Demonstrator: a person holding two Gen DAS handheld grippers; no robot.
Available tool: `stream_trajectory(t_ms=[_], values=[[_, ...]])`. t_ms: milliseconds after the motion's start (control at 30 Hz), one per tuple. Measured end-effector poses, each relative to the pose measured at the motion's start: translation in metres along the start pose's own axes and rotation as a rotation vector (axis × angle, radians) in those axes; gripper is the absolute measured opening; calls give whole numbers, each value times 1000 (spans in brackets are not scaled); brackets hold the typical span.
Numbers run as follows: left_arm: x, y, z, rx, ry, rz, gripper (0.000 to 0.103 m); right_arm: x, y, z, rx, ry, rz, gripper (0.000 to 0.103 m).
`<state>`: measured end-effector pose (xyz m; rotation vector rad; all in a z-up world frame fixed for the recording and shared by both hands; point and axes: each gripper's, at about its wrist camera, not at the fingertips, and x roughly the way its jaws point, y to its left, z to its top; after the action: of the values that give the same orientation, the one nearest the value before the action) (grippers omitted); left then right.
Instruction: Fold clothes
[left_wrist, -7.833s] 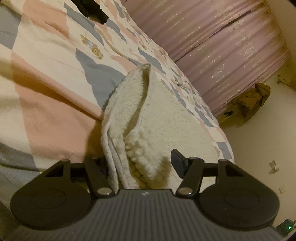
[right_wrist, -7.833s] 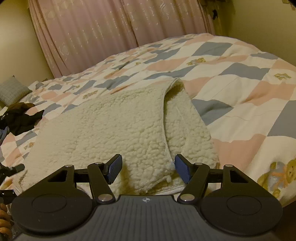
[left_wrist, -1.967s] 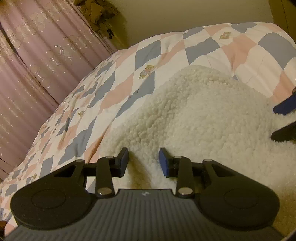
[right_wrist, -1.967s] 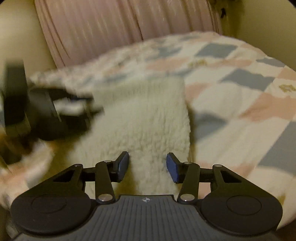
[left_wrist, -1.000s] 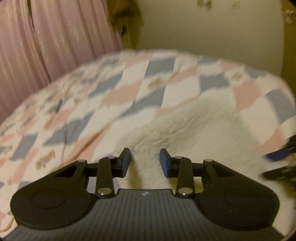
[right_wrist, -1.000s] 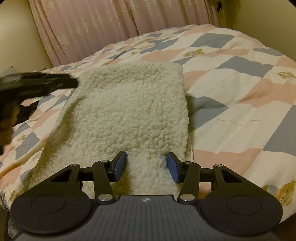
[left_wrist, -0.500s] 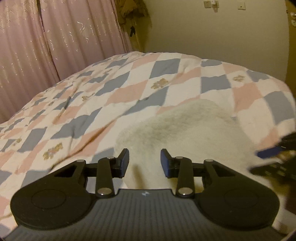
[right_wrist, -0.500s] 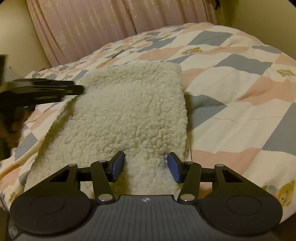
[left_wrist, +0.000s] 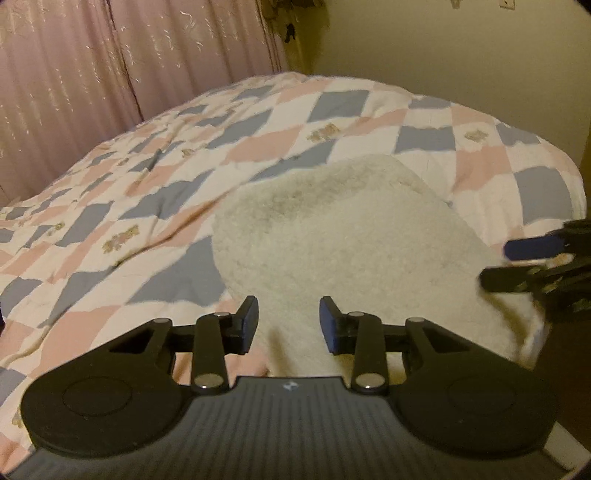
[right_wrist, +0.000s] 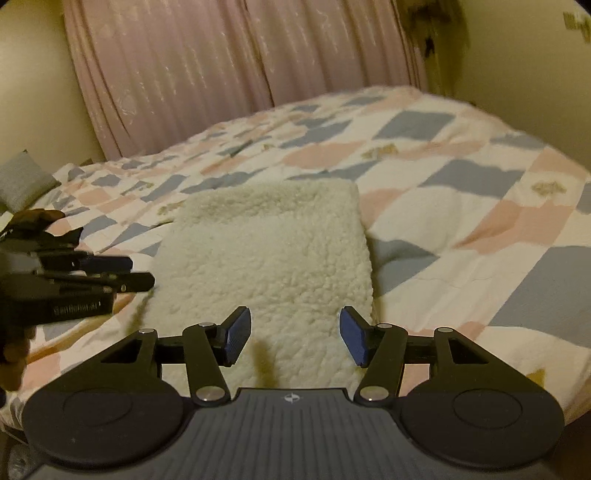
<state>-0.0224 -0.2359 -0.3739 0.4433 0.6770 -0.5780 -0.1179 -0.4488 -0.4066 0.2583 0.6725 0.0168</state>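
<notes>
Fleece (right_wrist: 266, 251): one, folded, on bed (right_wrist: 461, 221)
Left gripper (left_wrist: 288, 321): narrow gap, empty
Right gripper (right_wrist: 295, 336): opening, empty

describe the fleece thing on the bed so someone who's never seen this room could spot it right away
Start with the big bed under the pink, grey and white checked quilt, in front of the pink curtains. Near the quilt's closest edge lies a folded cream fleece garment, a neat rectangle. It's the only plain, nubbly, woolly thing there; everything around it is flat patterned fabric.

Folded fleece (right_wrist: 266, 254) on bed quilt (right_wrist: 461, 206)
</notes>
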Motion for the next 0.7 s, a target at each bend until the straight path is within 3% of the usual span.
stream_trajectory(t_ms=[133,367,600,700], values=[[14,-13,-10,15,73,57,33,23,-1,-12,3,83,-38,63],[-29,-17,-7,-24,14,103,43,9,2,-2,7,64,-44,65],[-76,-27,-13,-36,-46,101,54,-17,13,-4,30,38,-38,69],[-98,-28,-20,-67,-78,88,64,-30,20,-5,33,27,-45,79]])
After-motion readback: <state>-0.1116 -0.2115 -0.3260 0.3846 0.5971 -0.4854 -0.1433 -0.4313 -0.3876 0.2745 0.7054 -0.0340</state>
